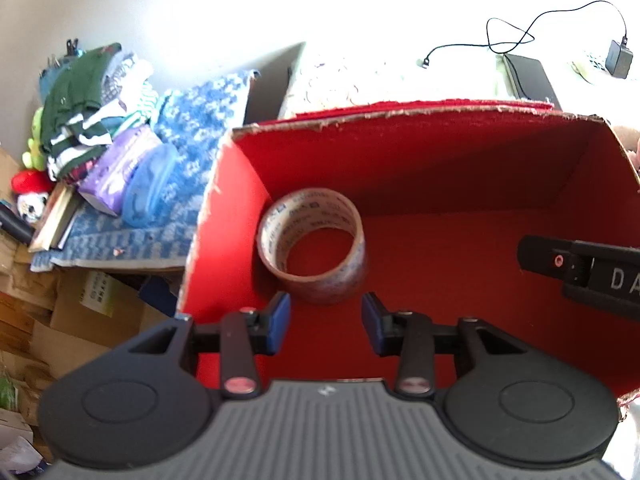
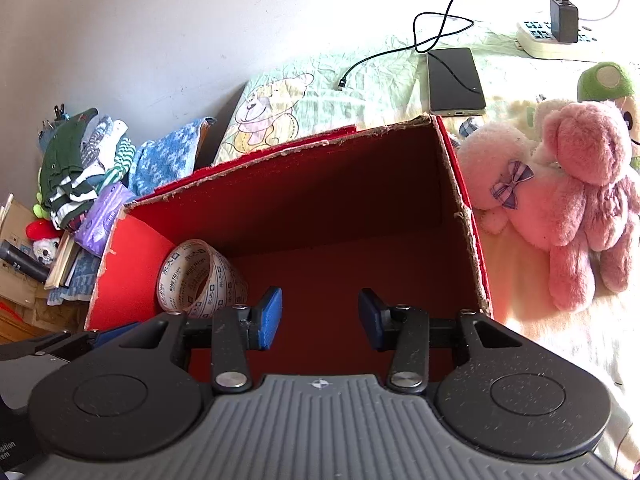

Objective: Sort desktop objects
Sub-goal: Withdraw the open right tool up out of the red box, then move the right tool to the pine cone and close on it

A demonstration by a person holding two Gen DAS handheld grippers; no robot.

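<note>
Both tools hang over an open red box (image 1: 400, 168) resting on a bed, each with its blue pads spread apart and nothing between them. The left tool (image 1: 325, 320) hovers just short of a roll of packing tape (image 1: 312, 248) standing tilted in the box's left corner, against the side wall. The right tool (image 2: 319, 318) faces the bare red floor. If the tape is now sorted, the clean move is probably straight up and out, clear of the ragged cardboard rim (image 2: 460, 200). Room is tight leftward; pink plush toys (image 2: 568, 200) crowd the right wall, a phone (image 2: 454, 80) lies beyond.
</note>
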